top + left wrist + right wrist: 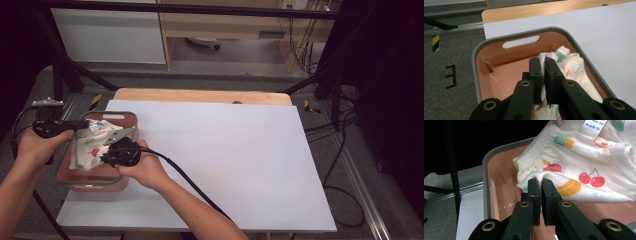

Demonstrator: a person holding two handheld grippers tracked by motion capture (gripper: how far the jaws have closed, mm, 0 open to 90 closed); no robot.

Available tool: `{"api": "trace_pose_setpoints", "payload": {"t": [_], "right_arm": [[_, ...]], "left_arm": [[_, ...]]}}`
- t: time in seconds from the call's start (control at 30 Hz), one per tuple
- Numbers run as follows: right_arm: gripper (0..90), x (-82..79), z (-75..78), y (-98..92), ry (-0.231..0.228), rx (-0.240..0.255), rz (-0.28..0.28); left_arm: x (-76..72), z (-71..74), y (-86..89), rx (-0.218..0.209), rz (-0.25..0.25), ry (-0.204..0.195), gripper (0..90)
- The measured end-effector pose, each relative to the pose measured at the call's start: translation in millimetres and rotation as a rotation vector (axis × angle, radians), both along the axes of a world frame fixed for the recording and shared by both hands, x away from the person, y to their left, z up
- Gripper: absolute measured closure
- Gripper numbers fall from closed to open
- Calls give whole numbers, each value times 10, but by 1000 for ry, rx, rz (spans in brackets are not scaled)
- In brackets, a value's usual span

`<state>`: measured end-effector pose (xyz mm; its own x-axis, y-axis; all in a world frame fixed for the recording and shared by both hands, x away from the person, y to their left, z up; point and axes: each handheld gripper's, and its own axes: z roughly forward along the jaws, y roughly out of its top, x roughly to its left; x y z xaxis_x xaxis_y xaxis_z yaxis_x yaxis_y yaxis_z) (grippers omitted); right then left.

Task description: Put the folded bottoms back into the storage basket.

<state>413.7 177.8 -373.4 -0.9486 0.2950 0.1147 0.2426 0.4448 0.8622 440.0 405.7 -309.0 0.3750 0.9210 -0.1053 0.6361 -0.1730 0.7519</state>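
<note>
White table sheet [225,160] lies under both tongs, grey floor beyond. Bin [67,172] sits below them, at the sheet's left edge. Cloth [92,145] hangs in the bin between them. Left tongs [80,124] and right tongs [106,160] each pinch a cloth edge. Risk: thin pinches may slip; the bin's overhang may tip it.

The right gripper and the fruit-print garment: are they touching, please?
Touching: in the right gripper view, the right gripper pinches a fold of the garment.

Garment label print [593,126] too small to read (cut by top edge), basin's [127,116] near rim behind the hand [145,167]
</note>
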Motion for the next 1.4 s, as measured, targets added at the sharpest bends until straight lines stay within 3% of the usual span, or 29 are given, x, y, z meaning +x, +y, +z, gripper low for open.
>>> {"api": "trace_pose_setpoints", "payload": {"t": [0.13, 0.2, 0.23, 0.27, 0.37, 0.47, 0.57, 0.6, 0.63, 0.67, 0.7, 0.8, 0.9, 1.07, 1.17, 1.4], "right_arm": [[839, 11, -9, 0, -2, -7, 0], [709, 13, -6, -7, 15, -3, -18], [709, 13, -6, -7, 15, -3, -18], [595, 8, 27, -29, 29, 2, -44], [517, -14, 94, -80, 26, 10, -46], [430, -59, 249, -262, -12, 18, -78], [388, -59, 309, -393, -10, 21, -98], [312, -58, 354, -523, -14, 11, -118], [312, -58, 354, -523, -14, 11, -118], [224, -66, 388, -658, -25, 6, -129], [224, -66, 388, -658, -25, 6, -129], [95, -77, 430, -851, -42, -20, -134], [67, -75, 448, -987, -65, -27, -157], [64, -13, 461, -1234, -66, -19, -257], [57, 12, 464, -1323, -57, -13, -282], [59, 115, 486, -1590, -56, -7, -342]], "left_arm": [[14, -21, -10, 18, 5, -10, 820], [30, -34, -10, 23, 23, -18, 679], [30, -34, -10, 23, 23, -18, 591], [34, -30, -12, 19, 29, -32, 550], [23, -16, -24, 21, 26, -49, 488], [-10, 23, -75, 35, 13, -66, 433], [-62, 71, -152, 45, 4, -80, 400], [-81, 90, -178, 48, 0, -86, 364], [-105, 110, -206, 50, -6, -92, 364], [-170, 146, -265, 51, -16, -108, 338], [-170, 146, -265, 51, -16, -108, 338], [-276, 164, -390, 60, -39, -128, 269], [-315, 165, -453, 56, -41, -148, 179], [-412, 148, -667, 55, -62, -153, 83], [-451, 142, -737, 48, -68, -150, 78], [-610, 117, -963, 46, -107, -187, 67]]}}
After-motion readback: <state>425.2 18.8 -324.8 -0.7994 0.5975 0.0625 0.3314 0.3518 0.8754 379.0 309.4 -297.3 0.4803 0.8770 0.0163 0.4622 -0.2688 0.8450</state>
